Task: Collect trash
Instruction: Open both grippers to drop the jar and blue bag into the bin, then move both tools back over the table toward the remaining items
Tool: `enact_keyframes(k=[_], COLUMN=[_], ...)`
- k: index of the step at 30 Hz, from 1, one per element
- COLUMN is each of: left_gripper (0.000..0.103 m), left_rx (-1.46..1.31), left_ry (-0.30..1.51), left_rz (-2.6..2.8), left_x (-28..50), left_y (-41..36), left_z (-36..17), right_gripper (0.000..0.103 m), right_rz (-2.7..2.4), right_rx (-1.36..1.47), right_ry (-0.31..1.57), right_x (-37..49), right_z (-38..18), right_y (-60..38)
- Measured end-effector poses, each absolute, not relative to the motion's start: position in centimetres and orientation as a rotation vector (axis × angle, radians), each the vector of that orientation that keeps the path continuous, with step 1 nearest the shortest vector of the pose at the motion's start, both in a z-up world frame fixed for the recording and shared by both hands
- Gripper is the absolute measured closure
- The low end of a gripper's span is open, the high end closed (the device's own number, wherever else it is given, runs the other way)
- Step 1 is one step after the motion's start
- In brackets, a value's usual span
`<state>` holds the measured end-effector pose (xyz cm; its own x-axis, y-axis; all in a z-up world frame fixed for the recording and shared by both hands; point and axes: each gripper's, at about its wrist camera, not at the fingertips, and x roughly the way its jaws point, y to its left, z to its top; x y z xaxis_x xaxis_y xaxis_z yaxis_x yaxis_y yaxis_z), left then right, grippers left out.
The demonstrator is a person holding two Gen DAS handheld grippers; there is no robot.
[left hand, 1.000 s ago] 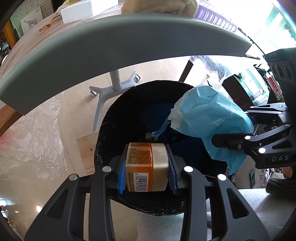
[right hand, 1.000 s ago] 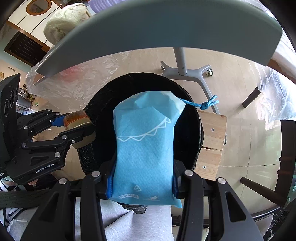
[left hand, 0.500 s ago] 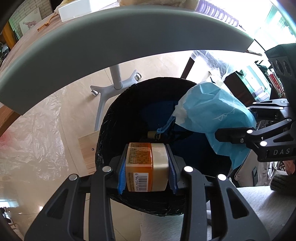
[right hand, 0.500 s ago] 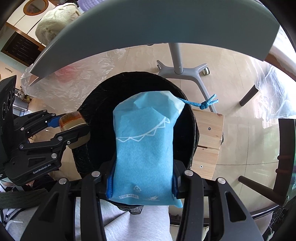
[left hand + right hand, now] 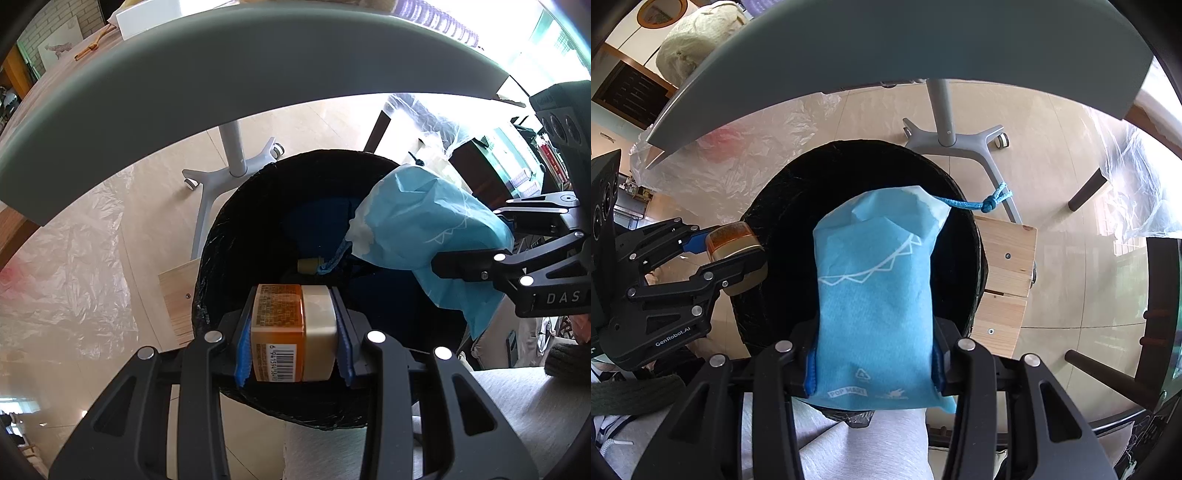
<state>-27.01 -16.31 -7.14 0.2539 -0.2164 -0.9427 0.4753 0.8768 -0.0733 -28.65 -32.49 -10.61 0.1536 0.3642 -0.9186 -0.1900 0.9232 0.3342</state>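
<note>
Both grippers hang over the black bin [image 5: 295,229] — the left gripper [image 5: 293,332] clamped on an amber jar [image 5: 291,328], the right gripper [image 5: 873,354] clamped on a blue pouch [image 5: 875,288]. The jar hovers at the bin's 6 o'clock rim; released there, it may clip the edge and fall outside.

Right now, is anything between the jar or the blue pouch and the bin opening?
Nothing visible. The left gripper holds the jar and the right gripper the pouch, both over the open black bin, below the table edge.
</note>
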Motion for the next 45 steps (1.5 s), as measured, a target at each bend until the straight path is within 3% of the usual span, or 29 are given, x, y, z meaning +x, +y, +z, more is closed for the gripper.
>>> enact_keyframes(k=[20, 23, 24, 25, 33, 34, 35, 37, 38, 41, 45], left_gripper=[0.065, 0.035, 0.034, 0.034, 0.033, 0.033, 0.031, 0.014, 0.006, 0.003, 0.003], left_rx=[0.233, 0.228, 0.221, 0.214, 0.212, 0.209, 0.204, 0.185, 0.180, 0.192, 0.187], left_ry=[1.243, 1.222, 1.206, 1.202, 1.051, 1.016, 0.980, 0.878, 0.820, 0.738, 0.719], left_rz=[-0.503, -0.487, -0.487, -0.491, -0.533, -0.543, -0.551, -0.550, -0.541, -0.496, -0.452], left_x=[-26.7, -26.8, -26.9, -27.0, -28.8, -29.0, -29.1, -28.9, -28.6, -27.1, -23.6], left_y=[-16.5, -16.4, -16.2, -16.1, -14.8, -14.6, -14.3, -13.7, -13.5, -13.3, -13.3], left_z=[-7.2, -6.7, -6.4, -6.1, 0.0, 1.3, 2.7, 5.8, 7.1, 9.0, 9.8], right_gripper=[0.060, 0.047, 0.036, 0.032, 0.031, 0.026, 0.023, 0.006, 0.004, 0.004, 0.004], right_rz=[0.396, 0.393, 0.391, 0.387, 0.368, 0.360, 0.346, 0.312, 0.283, 0.248, 0.227], right_rx=[0.163, 0.163, 0.165, 0.165, 0.160, 0.143, 0.122, 0.081, 0.056, 0.073, 0.212], right_ry=[1.356, 1.339, 1.327, 1.313, 1.143, 1.079, 1.020, 0.903, 0.817, 0.695, 0.789], right_x=[-28.5, -28.8, -28.9, -29.0, -31.0, -31.4, -31.7, -31.9, -31.9, -30.3, -25.8], right_z=[-10.8, -10.3, -10.0, -9.6, -2.4, -0.3, 1.4, 4.3, 6.1, 8.5, 7.9], right_y=[-32.8, -33.1, -33.4, -33.6, -36.2, -36.5, -36.7, -37.0, -37.1, -37.5, -38.8])
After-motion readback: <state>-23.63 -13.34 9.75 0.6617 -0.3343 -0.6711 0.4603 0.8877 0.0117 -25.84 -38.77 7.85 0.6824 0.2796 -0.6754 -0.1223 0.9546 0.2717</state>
